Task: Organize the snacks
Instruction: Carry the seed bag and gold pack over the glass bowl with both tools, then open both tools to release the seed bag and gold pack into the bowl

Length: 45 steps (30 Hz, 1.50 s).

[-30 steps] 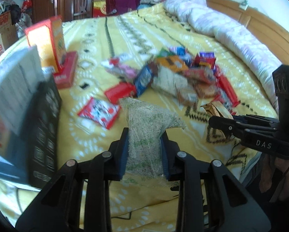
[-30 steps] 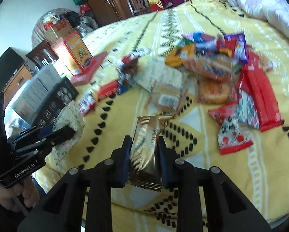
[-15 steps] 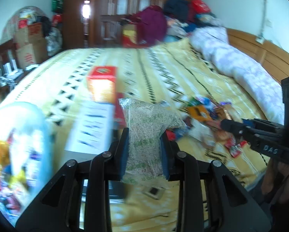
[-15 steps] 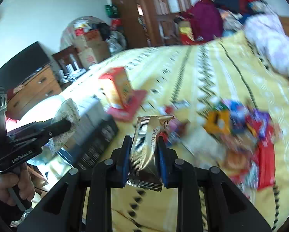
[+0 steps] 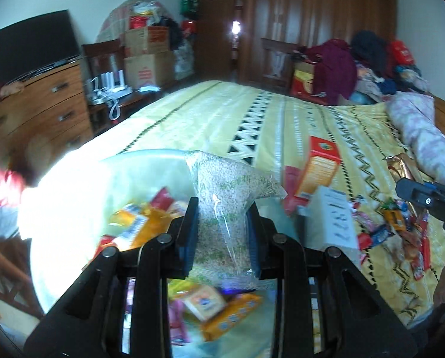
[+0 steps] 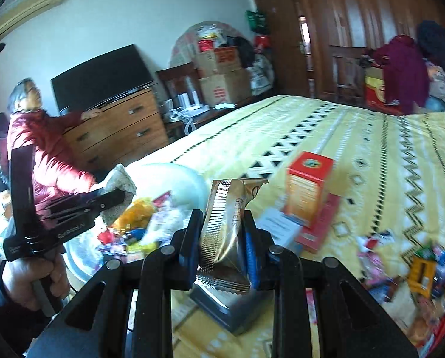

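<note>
1. Progress, judged from how things lie: a translucent plastic tub (image 5: 73,185) at the near left corner of the bed (image 5: 222,119) already holds a jumble of wrapped snacks, so part of the sorting looks done.
2. What is left: a heap of loose snack packets (image 6: 425,271) lies scattered along the near right edge of the bed, well apart from the tub. An upright orange carton (image 6: 307,191) and a white box (image 5: 335,217) stand between heap and tub.
3. The left gripper (image 5: 222,223) pinches a clear bag of greenish-grey seeds (image 5: 225,205) between its blue pads, the bag standing upright in the grip. It hangs over the tub's open top, above the snacks inside; I judge the bag is about ready to be let go there.
4. The right gripper (image 6: 222,232) is clamped on a gold-foil Gottels snack pack (image 6: 225,232), held upright. It sits just right of the tub, above a dark box at the near edge, not yet over the opening.
5. From the right wrist view, the left gripper (image 6: 115,197) points right and across toward the tub, the person's hand (image 6: 34,280) around its handle.
</note>
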Motion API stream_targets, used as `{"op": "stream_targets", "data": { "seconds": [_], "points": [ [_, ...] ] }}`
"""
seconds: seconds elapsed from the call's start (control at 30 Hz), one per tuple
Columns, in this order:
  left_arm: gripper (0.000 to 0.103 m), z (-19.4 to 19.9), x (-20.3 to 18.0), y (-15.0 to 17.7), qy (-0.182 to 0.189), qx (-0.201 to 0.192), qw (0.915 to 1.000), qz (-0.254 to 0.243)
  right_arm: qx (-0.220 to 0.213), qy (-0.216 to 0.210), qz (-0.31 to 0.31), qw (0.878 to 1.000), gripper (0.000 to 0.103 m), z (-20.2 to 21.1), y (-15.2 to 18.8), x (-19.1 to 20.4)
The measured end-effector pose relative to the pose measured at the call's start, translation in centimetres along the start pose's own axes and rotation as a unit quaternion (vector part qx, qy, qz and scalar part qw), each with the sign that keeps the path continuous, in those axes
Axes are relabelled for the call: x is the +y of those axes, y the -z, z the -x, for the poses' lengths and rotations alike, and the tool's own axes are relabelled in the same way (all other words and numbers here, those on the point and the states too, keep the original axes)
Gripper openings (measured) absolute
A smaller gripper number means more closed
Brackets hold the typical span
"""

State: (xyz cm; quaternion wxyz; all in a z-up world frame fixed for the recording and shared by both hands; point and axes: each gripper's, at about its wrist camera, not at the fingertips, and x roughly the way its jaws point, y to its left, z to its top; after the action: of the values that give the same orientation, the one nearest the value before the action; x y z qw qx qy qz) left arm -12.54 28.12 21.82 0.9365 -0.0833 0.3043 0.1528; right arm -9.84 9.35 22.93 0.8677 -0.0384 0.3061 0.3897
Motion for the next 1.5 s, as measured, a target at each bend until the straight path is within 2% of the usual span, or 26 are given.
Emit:
{"op": "stream_targets", "data": {
  "seconds": [0.27, 0.43, 0.83, 1.5],
  "points": [
    [0.030, -0.8, 3.8, 0.7, -0.022, 0.014, 0.9990, 0.036, 0.043, -0.059, 0.047, 0.996, 0.028, -6.3, -1.7, 8.1],
    [0.030, -1.3, 4.9, 1.0, -0.024, 0.027, 0.9983, 0.047, 0.066, -0.080, 0.061, 0.993, 0.028, -9.3, -2.0, 10.9],
    [0.030, -1.9, 6.4, 1.5, -0.018, 0.044, 0.9972, 0.058, 0.092, -0.089, 0.060, 0.990, 0.028, -12.5, -1.7, 11.8],
    [0.030, -2.7, 7.1, 1.3, -0.012, 0.054, 0.9967, 0.059, 0.098, -0.093, 0.047, 0.990, 0.029, -13.6, -1.3, 11.4]
  ]
}}
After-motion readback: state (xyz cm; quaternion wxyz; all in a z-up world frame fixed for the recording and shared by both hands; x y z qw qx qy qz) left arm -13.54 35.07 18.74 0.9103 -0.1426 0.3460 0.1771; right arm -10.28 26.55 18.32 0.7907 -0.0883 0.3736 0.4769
